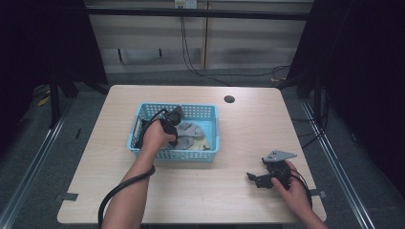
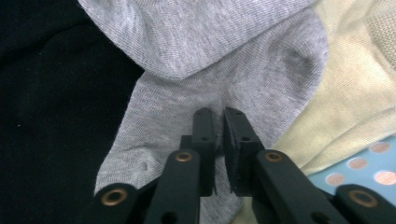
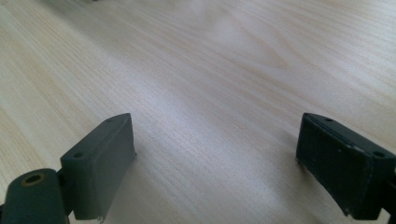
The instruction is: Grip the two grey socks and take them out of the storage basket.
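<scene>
Grey sock [image 2: 196, 88], crumpled, in blue basket [image 1: 212, 131]; between black and cream cloths

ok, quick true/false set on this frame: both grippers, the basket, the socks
1. The left gripper is down in the blue basket. True.
2. Its jaws stand wide apart over a cream sock. False: they are nearly closed, pinching a fold of the grey sock.
3. The right gripper is open over bare wood of the table. True.
4. The right gripper holds a sock. False: nothing is between its jaws.
5. Dark fabric lies beside the grey sock in the left gripper view. True.
</scene>
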### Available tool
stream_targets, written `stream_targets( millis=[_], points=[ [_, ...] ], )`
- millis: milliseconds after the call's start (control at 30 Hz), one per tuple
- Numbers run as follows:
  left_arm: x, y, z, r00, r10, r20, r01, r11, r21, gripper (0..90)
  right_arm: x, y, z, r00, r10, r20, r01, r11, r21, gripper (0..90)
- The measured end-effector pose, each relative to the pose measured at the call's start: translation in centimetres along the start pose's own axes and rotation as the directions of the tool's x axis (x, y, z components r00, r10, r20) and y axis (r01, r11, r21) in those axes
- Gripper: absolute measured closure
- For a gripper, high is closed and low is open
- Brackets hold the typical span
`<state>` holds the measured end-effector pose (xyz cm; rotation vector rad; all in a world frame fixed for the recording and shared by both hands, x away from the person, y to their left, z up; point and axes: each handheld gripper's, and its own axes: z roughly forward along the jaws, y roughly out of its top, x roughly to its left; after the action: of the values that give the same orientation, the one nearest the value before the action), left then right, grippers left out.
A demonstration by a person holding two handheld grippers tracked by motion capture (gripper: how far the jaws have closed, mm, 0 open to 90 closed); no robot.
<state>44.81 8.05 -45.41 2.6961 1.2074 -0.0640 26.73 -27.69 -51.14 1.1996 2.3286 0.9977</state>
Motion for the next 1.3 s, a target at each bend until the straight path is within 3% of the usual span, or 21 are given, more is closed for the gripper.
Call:
stream_targets(
  millis=[333, 500, 667, 933, 1033, 1100, 1233, 1300],
  points=[
    [-0.2, 0.2, -2.9, 1.0, -0.005, -0.008, 0.005, 0.9997, -0.026, 86.2, 0.0, 0.0, 0.0, 1.0, -0.001, 0.0, 0.001, 1.0, -0.001, 10.9],
    [0.0, 0.0, -4.3, 0.9998, -0.018, 0.008, 0.019, 0.9989, -0.044, 86.3, 0.0, 0.0, 0.0, 1.0, 0.001, 0.0, -0.001, 1.0, -0.003, 10.9],
    [0.2, -0.3, -4.3, 0.9996, -0.025, 0.008, 0.026, 0.9987, -0.045, 86.2, 0.0, 0.0, 0.0, 1.0, 0.001, 0.0, -0.001, 1.0, -0.002, 10.9],
    [0.7, -0.8, -2.6, 0.9995, -0.027, 0.019, 0.028, 0.9991, -0.032, 84.5, 0.0, 0.0, 0.0, 1.0, -0.002, 0.0, 0.002, 1.0, -0.001, 10.9],
    [0.7, -0.8, -2.3, 0.9995, -0.023, 0.02, 0.023, 0.9994, -0.026, 78.5, 0.0, 0.0, 0.0, 1.0, -0.002, 0.0, 0.002, 1.0, -0.001, 10.9],
    [0.7, -0.8, -2.3, 0.9996, -0.024, 0.017, 0.024, 0.9991, -0.034, 79.2, 0.0, 0.0, 0.0, 1.0, -0.001, 0.0, 0.001, 1.0, -0.001, 10.9],
    [0.7, -0.7, -2.7, 0.9991, -0.037, 0.019, 0.038, 0.9992, -0.013, 86.8, 0.0, 0.0, 0.0, 1.0, -0.002, 0.0, 0.002, 1.0, -0.001, 10.9],
    [0.6, -0.6, -2.9, 0.9995, -0.026, 0.016, 0.026, 0.9997, 0.004, 88.9, 0.0, 0.0, 0.0, 1.0, -0.002, 0.0, 0.002, 1.0, -0.002, 10.9]
  ],
)
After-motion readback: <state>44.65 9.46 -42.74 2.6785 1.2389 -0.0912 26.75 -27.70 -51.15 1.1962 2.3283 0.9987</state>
